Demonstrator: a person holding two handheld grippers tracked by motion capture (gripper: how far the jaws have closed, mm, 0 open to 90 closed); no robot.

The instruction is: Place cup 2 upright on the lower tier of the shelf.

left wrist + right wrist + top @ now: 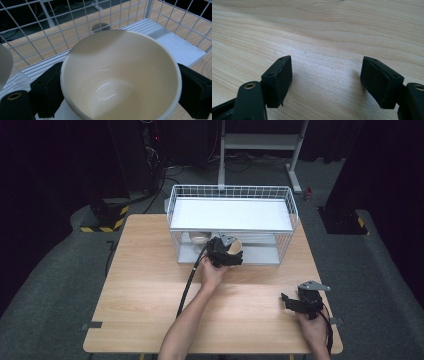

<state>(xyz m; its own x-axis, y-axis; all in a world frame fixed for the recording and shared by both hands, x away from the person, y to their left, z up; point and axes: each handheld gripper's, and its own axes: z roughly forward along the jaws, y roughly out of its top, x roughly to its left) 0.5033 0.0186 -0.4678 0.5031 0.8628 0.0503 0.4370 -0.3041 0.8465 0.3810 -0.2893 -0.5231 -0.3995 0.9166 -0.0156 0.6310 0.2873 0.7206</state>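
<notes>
A: Where is the cup, and what holds it?

B: A cream cup (120,75) sits clamped between the jaws of the left gripper (226,254), one black pad pressed to each side of its wall. It is upright, mouth open to the camera, at the open front of a white wire rack (231,222) on the wooden table (150,285).

A: Why there?

B: Probably because the rack's lower shelf is reachable only from the front. A second pale cup (199,238) already stands on that shelf.

A: And the other hand?

B: The right gripper (295,305) rests near the table's right front corner, jaws spread with nothing between them, likely parked out of the way.
</notes>
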